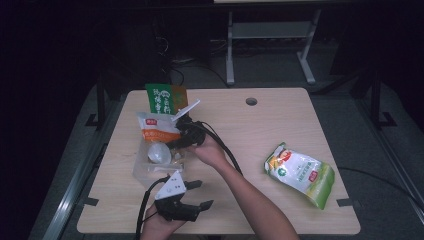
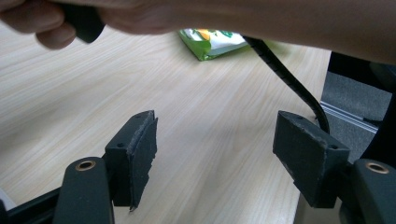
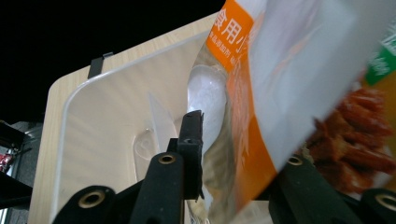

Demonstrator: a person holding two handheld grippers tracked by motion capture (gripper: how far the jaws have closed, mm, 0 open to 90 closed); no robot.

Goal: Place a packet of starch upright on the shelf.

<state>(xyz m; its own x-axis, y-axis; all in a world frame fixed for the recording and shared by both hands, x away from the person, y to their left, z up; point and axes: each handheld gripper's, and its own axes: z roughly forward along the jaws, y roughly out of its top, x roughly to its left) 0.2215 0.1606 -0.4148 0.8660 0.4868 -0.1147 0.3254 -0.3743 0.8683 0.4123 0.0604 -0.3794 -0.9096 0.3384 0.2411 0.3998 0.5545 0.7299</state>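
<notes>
An orange-and-white pouch (image 1: 157,127) stands upright at the far end of a clear plastic tray (image 1: 142,170) on the left of the table. My right gripper (image 1: 172,145) reaches into the tray from the right. In the right gripper view the pouch (image 3: 280,70) hangs between the parted jaws of the right gripper (image 3: 238,154). The left pad (image 3: 192,140) lies beside the pouch's clear bulge and the other pad is hidden behind the pouch. My left gripper (image 1: 202,194) hovers near the table's front edge. Its jaws stand wide over bare wood, with nothing between them (image 2: 215,154).
A green packet (image 1: 162,98) stands behind the tray. A pale round thing (image 1: 159,152) lies in the tray. A green-and-white bag (image 1: 300,172) lies flat on the right of the table. A cable hole (image 1: 251,101) sits at the far edge. The right forearm crosses above the left gripper.
</notes>
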